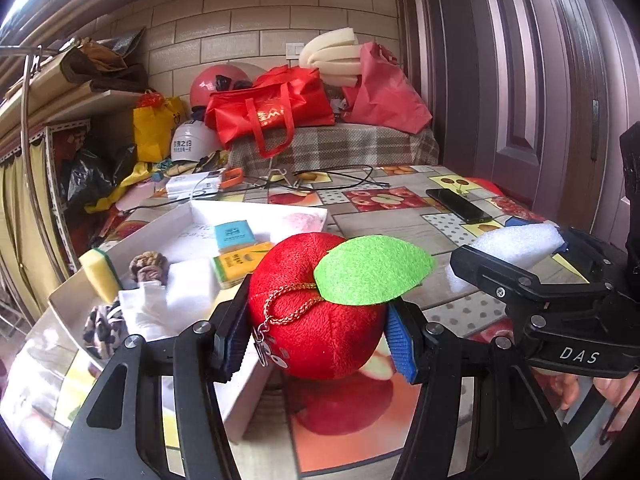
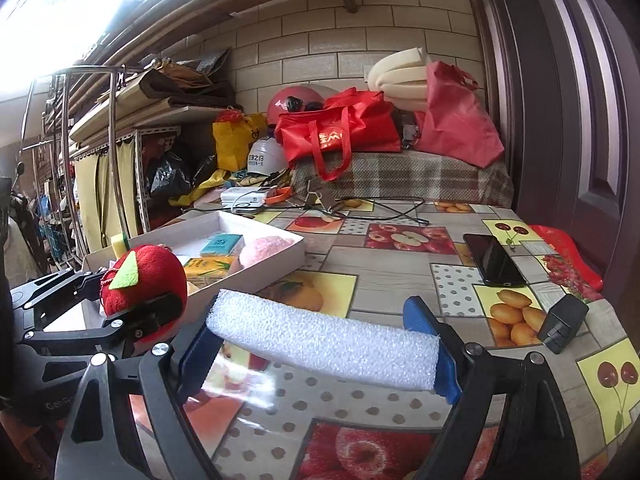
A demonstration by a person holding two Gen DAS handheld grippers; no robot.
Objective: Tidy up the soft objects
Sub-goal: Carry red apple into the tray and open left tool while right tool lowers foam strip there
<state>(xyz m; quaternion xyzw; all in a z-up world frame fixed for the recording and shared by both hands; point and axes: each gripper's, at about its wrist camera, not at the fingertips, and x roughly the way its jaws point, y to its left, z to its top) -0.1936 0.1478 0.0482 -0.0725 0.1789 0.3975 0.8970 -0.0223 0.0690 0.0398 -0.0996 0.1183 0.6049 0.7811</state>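
Left gripper (image 1: 316, 332) tilted down gripping plush apple (image 1: 316, 320), right gripper (image 2: 320, 344) clamping foam block (image 2: 324, 340)

Bright daylight, upper-left glare, fisheye-warped edges.

The apple (image 1: 320, 320) is fuzzy red plush with a matt felt leaf (image 1: 372, 276). The foam (image 2: 324, 338) looks white and coarse-pored. The tablecloth (image 2: 400, 264) is glossy, and the box (image 2: 260, 272) is smooth white card.
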